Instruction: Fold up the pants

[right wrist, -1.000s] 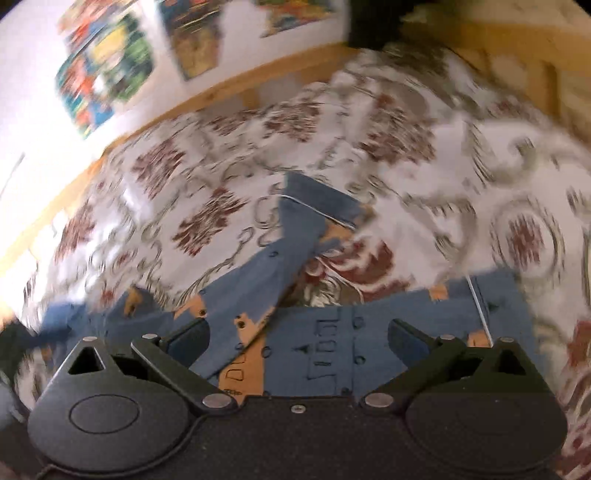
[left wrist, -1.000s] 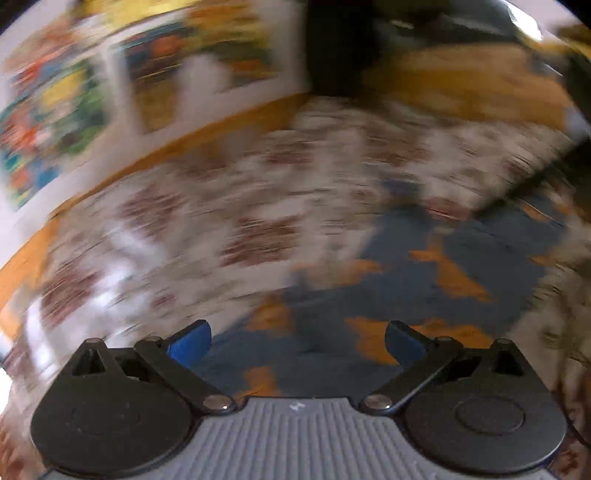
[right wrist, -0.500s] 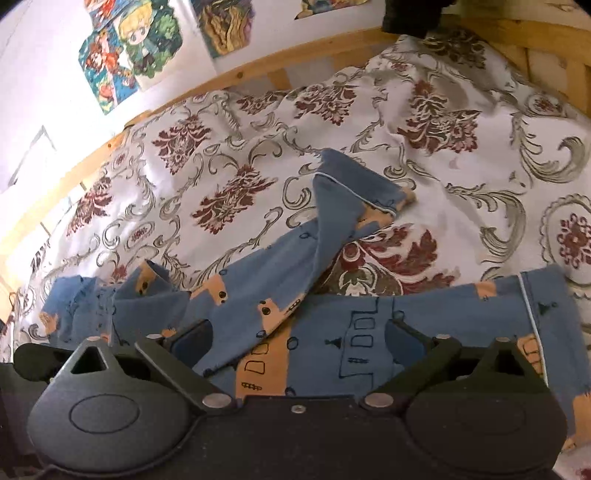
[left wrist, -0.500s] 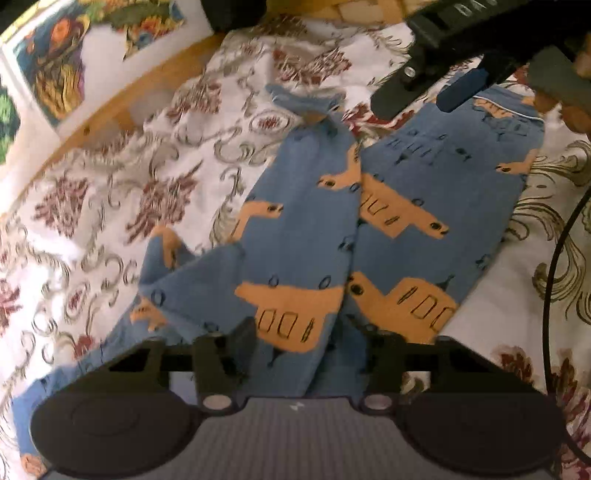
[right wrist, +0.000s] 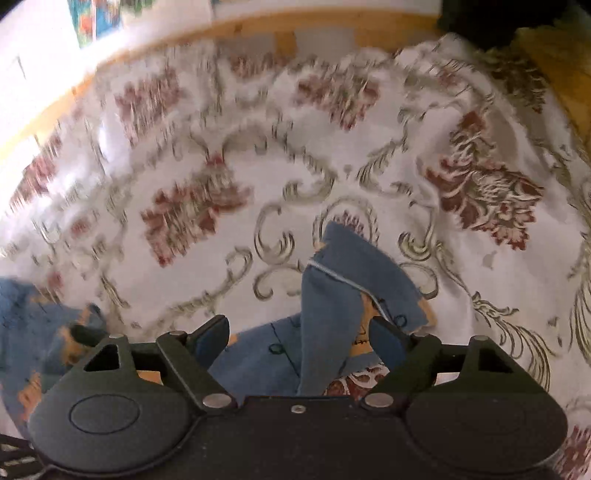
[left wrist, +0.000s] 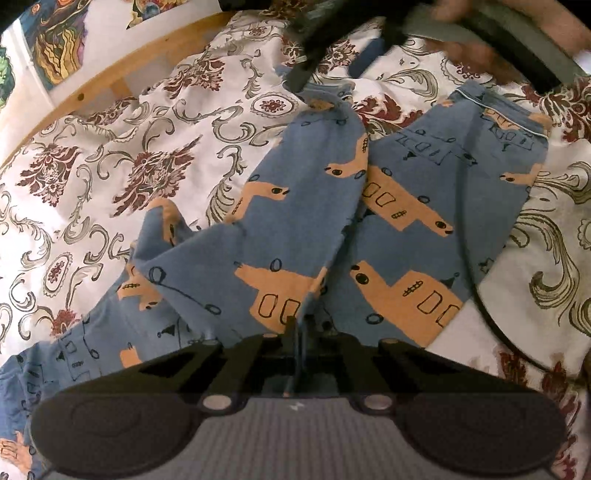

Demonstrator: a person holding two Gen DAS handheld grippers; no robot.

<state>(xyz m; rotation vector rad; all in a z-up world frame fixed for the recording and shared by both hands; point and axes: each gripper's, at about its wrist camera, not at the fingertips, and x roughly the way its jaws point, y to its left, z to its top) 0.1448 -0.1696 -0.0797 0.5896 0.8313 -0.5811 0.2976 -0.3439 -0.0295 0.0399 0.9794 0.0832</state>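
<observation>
Blue pants (left wrist: 306,206) with orange animal prints lie spread on a floral bedsheet (left wrist: 122,155), both legs running away from me. My left gripper (left wrist: 298,332) is shut on a fold of the pants near the crotch. My right gripper (right wrist: 299,336) is open, its fingers on either side of the crumpled cuff end of one pant leg (right wrist: 343,280), not clamping it. The right gripper also shows blurred at the top of the left wrist view (left wrist: 306,70), above that cuff.
A wooden bed frame (left wrist: 110,74) runs along the far edge, with posters on the white wall (left wrist: 55,44) behind it. A black cable (left wrist: 476,280) crosses the pants and sheet on the right. A dark object (right wrist: 480,22) sits at the far corner.
My left gripper has closed onto the pants fabric. My right gripper has moved forward from the waist area to the cuff of the far leg, still open.
</observation>
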